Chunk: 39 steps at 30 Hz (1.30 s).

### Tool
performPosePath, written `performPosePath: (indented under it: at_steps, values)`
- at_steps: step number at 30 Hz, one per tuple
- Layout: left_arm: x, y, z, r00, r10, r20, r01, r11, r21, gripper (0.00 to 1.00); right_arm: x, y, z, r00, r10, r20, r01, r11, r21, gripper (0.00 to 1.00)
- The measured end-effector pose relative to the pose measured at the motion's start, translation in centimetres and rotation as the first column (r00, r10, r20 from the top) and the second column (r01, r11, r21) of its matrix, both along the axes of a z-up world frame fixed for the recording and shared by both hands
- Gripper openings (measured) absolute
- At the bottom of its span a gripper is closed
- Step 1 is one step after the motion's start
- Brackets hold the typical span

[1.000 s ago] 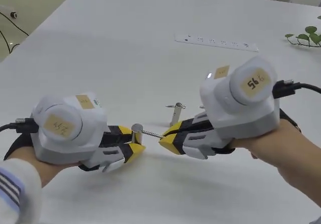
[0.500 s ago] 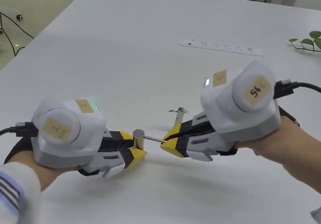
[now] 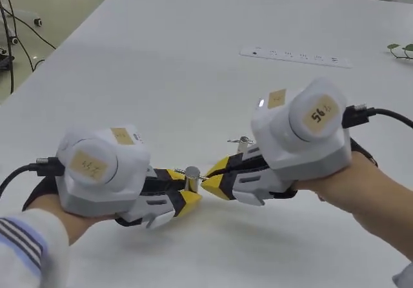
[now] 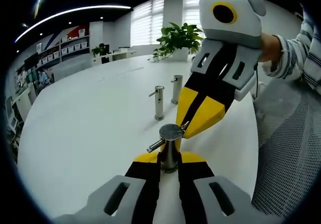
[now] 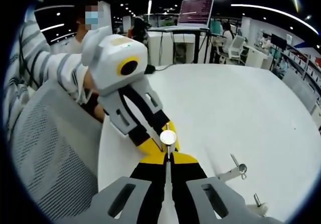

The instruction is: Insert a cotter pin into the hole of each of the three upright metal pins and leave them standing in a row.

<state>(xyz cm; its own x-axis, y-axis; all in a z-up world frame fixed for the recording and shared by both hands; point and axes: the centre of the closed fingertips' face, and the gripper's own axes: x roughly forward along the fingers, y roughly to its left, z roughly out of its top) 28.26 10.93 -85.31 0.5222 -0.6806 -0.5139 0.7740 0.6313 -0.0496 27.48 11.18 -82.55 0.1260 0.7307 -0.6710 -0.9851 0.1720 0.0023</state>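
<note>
Over table (image 3: 193, 55), right gripper (image 3: 206, 183) (clamping cotter pin (image 4: 155, 146)) neared metal pin (image 3: 191, 175).

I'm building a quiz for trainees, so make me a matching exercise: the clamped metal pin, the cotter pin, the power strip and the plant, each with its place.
Things: 1 clamped metal pin; 2 cotter pin; 3 power strip; 4 plant.
Places: A head view's right edge; B jaws of the right gripper; C jaws of the left gripper; D flat on the table beyond both grippers.
Pairs: 1-C, 2-B, 3-D, 4-A.
</note>
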Motion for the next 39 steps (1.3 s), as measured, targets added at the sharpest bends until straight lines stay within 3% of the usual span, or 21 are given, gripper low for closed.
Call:
performPosePath:
  at_steps: [9, 16, 25, 39]
  values:
    - [0.1, 0.1, -0.1, 1.000, 0.008, -0.003, -0.008, 1.000, 0.000, 0.11, -0.2, 0.2, 0.1, 1.000, 0.005, -0.002, -0.005, 1.000, 0.006, 0.05]
    - [0.1, 0.1, -0.2, 1.000, 0.012, -0.006, -0.012, 1.000, 0.002, 0.11, -0.7, -0.3, -0.1, 1.000, 0.021, -0.001, -0.021, 1.000, -0.003, 0.12]
    - [0.1, 0.1, -0.2, 1.000, 0.011, -0.011, -0.011, 1.000, 0.002, 0.11, -0.5, -1.9, 0.5, 1.000, 0.012, 0.011, -0.011, 1.000, -0.026, 0.10]
    - [0.3, 0.1, -0.1, 1.000, 0.009, -0.012, -0.009, 1.000, 0.005, 0.11, -0.5, -0.9, 0.8, 1.000, 0.013, 0.003, -0.013, 1.000, -0.016, 0.03]
